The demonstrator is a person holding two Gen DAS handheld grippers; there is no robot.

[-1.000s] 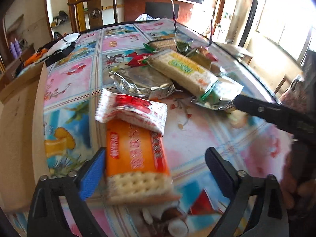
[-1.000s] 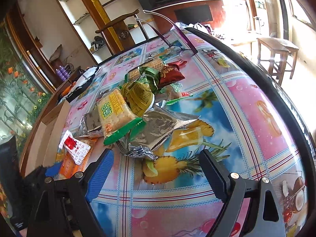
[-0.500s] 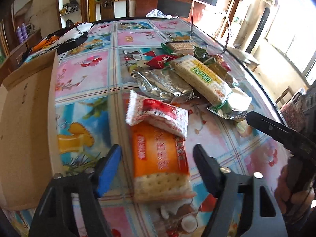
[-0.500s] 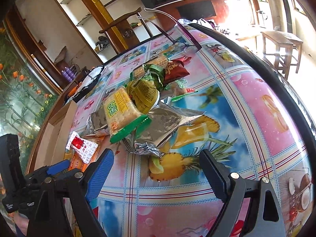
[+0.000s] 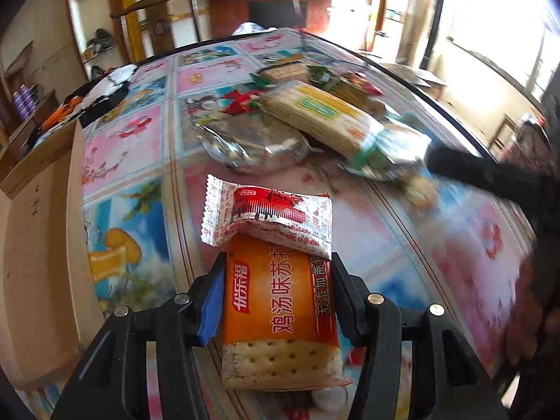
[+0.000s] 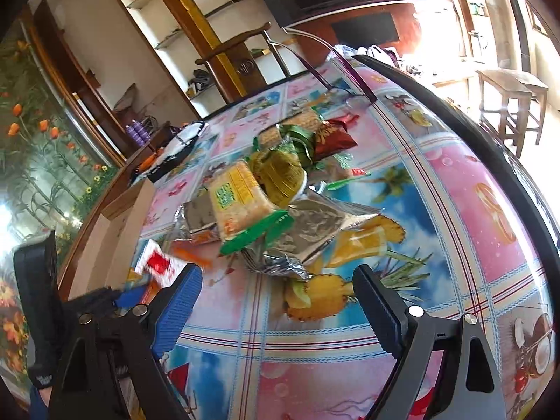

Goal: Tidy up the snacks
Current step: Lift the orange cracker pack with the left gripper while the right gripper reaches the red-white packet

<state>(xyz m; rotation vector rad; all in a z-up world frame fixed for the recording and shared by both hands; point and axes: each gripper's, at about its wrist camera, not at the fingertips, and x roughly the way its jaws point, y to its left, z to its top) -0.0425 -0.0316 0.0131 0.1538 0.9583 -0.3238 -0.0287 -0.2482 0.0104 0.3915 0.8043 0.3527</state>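
We have the left tongs (image 5: 278, 292) clamped on the orange plastic-wrapped cracker packet (image 5: 280, 311), a white-and-red sachet (image 5: 269, 215) overlapping its far end, right tongs (image 6: 276, 309) gaping empty; next, probably lift toward the cardboard box (image 5: 38, 245) at left.

Super bright daylight pours in from the windows (image 5: 497, 31) on the right, totally blown out. Glare washes over the table (image 5: 392, 231), and the snack pile (image 5: 315, 122) is motion-smeared in the left view. Heavy fisheye bending, dark vignette corners. The right view is sharper.
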